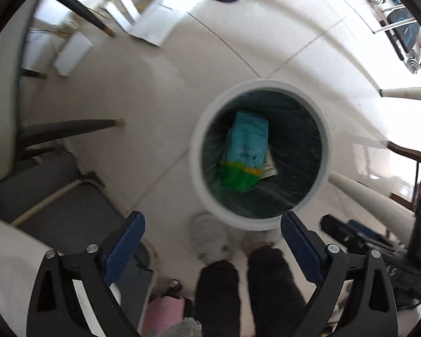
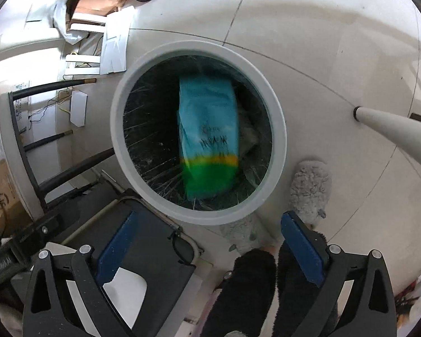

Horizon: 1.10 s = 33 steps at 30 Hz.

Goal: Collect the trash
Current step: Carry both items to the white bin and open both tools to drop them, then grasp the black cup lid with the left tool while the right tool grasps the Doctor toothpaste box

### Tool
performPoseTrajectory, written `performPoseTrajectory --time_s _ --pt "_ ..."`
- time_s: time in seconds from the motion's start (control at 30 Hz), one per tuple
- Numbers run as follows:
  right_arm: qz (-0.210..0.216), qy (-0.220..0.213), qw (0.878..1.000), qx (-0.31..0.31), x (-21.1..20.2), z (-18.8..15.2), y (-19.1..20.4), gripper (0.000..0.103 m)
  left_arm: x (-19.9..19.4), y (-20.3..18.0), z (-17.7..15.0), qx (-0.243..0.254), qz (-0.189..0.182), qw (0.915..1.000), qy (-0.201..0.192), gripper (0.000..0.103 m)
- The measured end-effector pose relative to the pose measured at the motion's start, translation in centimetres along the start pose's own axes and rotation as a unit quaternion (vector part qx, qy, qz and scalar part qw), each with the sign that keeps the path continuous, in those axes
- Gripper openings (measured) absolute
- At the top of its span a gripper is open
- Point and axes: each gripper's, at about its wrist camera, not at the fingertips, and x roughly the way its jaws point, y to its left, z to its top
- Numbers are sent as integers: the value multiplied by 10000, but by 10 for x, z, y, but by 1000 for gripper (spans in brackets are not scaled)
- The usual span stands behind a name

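Observation:
A round white trash bin (image 1: 195,151) with a dark liner stands on the tiled floor; it also shows in the right wrist view (image 2: 118,140). Inside lies a blue packet with a yellow and green end (image 1: 247,148), seen larger and blurred in the right wrist view (image 2: 209,137). Some paper (image 1: 270,165) lies beside it. My left gripper (image 1: 212,221) is open and empty, above the bin's near rim. My right gripper (image 2: 209,224) is open and empty, above the bin's near rim.
The person's dark-trousered legs (image 1: 244,286) and grey fluffy slippers (image 2: 310,191) stand just near the bin. A dark chair (image 2: 143,241) with black legs is at the left. White table legs (image 2: 393,132) are at the right. Cardboard and white sheets (image 2: 98,2) lie at the far left.

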Motion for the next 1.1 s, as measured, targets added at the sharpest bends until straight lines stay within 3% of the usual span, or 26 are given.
performPoseTrajectory --time_s 0.2,0.4,0.7,1.1 --pt "-814 -391 9953 -345 -39 -34 27 103 -38 21 -35 -99 430 9987 -256 99" --pt "-1054 -634 9905 -609 -93 -75 56 103 -97 32 -76 -124 487 9979 -415 99" --pt "-859 -984 9867 -966 -206 -146 105 102 -204 38 -128 -49 452 9961 -753 99" --pt "-526 -1327 9846 -1014 -335 -223 128 102 -321 24 -181 255 320 9914 -1244 99"
